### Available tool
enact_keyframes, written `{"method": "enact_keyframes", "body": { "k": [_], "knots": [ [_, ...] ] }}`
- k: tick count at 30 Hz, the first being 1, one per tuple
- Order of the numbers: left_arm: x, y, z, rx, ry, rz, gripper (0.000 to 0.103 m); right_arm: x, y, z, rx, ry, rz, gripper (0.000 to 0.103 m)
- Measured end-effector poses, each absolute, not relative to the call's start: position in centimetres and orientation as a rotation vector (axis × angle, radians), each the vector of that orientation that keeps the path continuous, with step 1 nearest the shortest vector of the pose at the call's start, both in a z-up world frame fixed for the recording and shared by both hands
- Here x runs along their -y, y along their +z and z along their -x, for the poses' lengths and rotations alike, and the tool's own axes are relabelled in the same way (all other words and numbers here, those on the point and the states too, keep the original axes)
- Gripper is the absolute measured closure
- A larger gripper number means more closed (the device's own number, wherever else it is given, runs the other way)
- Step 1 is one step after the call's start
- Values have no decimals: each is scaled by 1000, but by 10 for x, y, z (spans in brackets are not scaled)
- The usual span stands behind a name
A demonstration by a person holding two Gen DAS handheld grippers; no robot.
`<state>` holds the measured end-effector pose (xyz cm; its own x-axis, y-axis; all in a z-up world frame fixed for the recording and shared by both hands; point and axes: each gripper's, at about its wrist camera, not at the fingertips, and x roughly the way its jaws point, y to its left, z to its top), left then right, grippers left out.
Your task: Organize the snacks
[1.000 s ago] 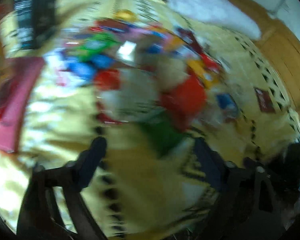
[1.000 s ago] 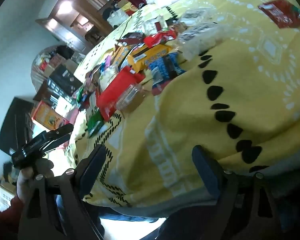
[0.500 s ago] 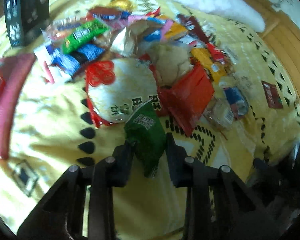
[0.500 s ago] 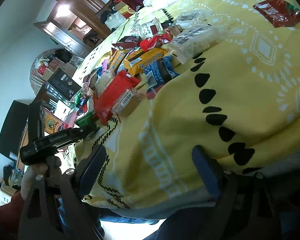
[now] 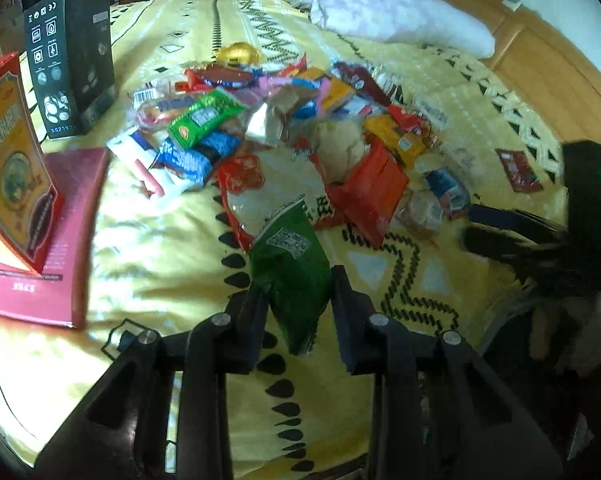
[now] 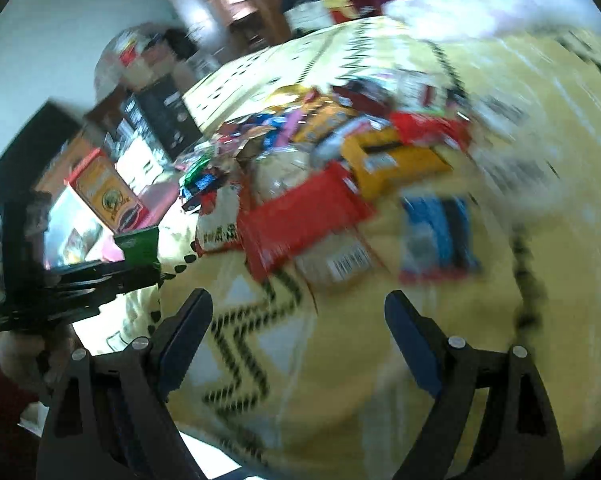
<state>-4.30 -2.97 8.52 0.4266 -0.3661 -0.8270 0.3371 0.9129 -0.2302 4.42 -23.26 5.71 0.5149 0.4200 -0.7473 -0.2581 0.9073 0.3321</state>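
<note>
Right wrist: blurred, jaws wide, empty | L jaws clamp green packet (image 5: 292, 264), lower end hidden

A packet (image 5: 296, 276) sits between my left gripper's (image 5: 298, 300) fingers, just before the snack heap (image 5: 300, 140) on the bedspread (image 5: 148, 248). Boxes (image 5: 40, 200) stand left of the heap, a pillow (image 5: 380, 12) behind it. My right gripper (image 6: 298, 320) hangs spread over bare bedspread before the heap.

Little print is legible. A white rice-cracker bag (image 5: 272, 196), in the snack pile on the bed, bears large dark Chinese characters. Left of it, a black box (image 5: 70, 60) carries white icon symbols. A clear packet (image 6: 340, 266) shows a barcode.
</note>
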Motion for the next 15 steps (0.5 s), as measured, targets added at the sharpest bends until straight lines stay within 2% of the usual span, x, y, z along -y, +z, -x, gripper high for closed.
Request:
{"method": "enact_keyframes", "body": {
  "k": [6,11,13,14,15],
  "knots": [
    [30,81,36,-1048,-452,59,72,216,25,-79,-1071,393,-34,13],
    [35,77,32,-1057,-460,68,72,218,12,-86,-1072,393,-32,14],
    [36,79,29,-1053,-464,68,72,221,11,-88,-1060,371,-36,23],
    [37,80,29,-1047,-470,68,72,224,12,-87,-1055,363,-45,32],
    [38,82,28,-1043,-474,65,72,227,13,-86,-1048,365,-62,33]
  ]
}}
